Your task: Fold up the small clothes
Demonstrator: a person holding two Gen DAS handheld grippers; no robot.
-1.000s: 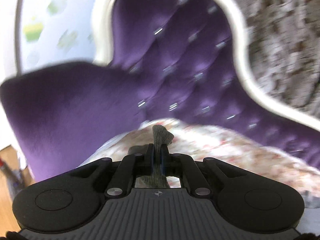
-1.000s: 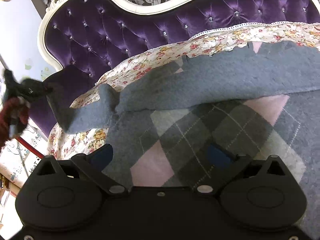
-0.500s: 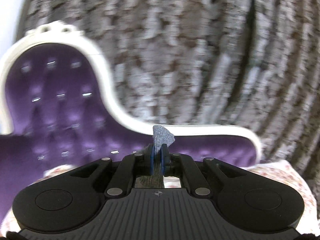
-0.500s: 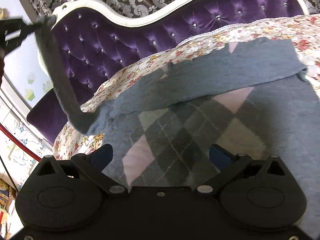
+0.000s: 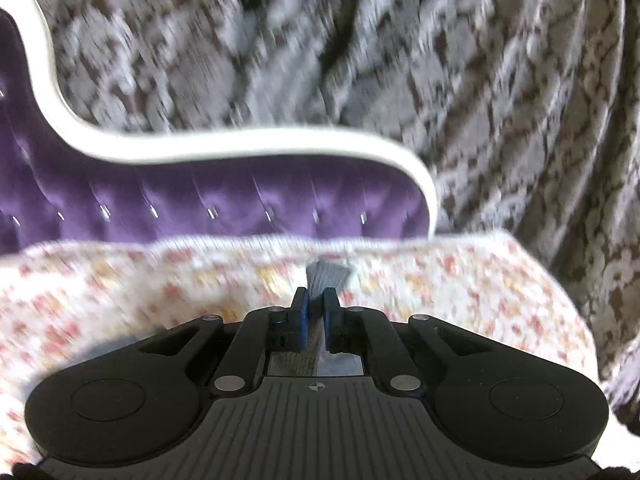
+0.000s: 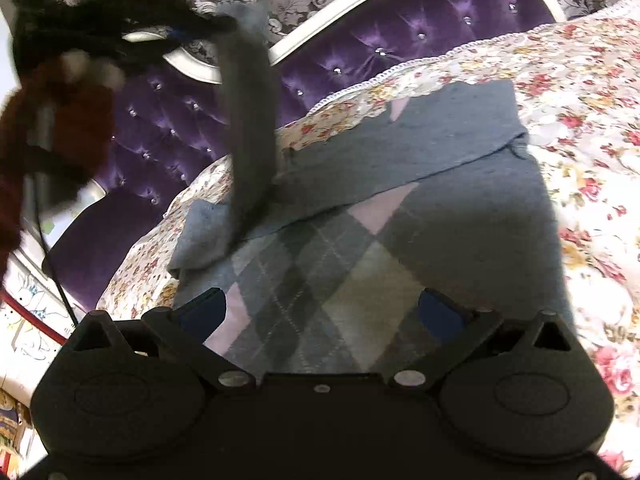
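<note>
A gray argyle sweater [image 6: 360, 240] lies flat on a flowered cover [image 6: 580, 80] over a purple sofa [image 6: 400, 28], patterned curtain [image 5: 400, 60] behind. The left gripper [image 5: 315, 312], clamped on its sleeve [image 6: 248, 120], holds it aloft. The right gripper [image 6: 320, 308] hovers wide open, empty, over the sweater's body.

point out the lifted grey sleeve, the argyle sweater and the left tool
lifted grey sleeve [image 6: 250, 120], right wrist view, mid-length of the hanging sleeve.
argyle sweater [image 6: 340, 276], right wrist view, the diamond-patterned front panel.
left tool [image 5: 316, 312], left wrist view, between its blue fingertips, shut on the sleeve cuff.
</note>
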